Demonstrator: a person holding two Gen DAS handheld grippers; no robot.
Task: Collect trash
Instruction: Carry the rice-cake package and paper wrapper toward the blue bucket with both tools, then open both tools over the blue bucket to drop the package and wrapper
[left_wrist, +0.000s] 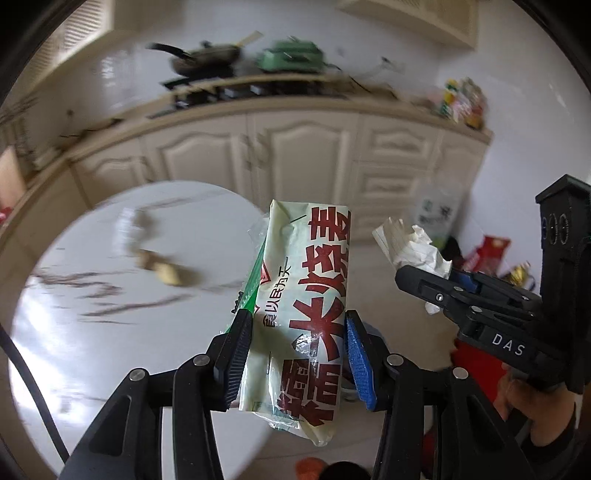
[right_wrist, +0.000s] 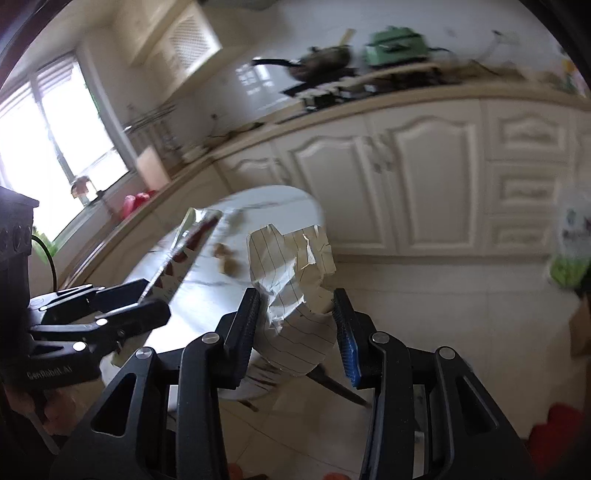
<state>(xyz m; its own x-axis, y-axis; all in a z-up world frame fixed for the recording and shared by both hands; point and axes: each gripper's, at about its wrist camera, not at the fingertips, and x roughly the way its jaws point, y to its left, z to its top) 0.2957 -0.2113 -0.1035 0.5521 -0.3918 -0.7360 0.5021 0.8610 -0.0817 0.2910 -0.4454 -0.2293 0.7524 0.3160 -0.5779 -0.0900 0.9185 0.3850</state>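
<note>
My left gripper is shut on a cream food wrapper with red Chinese print and a green edge, held up above the round marble table. My right gripper is shut on a crumpled sheet of lined paper, held beside the table's edge over the floor. The right gripper also shows in the left wrist view with the paper sticking out. The left gripper shows in the right wrist view with the wrapper. Brown scraps lie on the table.
Cream kitchen cabinets run behind the table, with a pan and a green appliance on the counter. Packets and bags lie on the floor at the right. A window is at the left.
</note>
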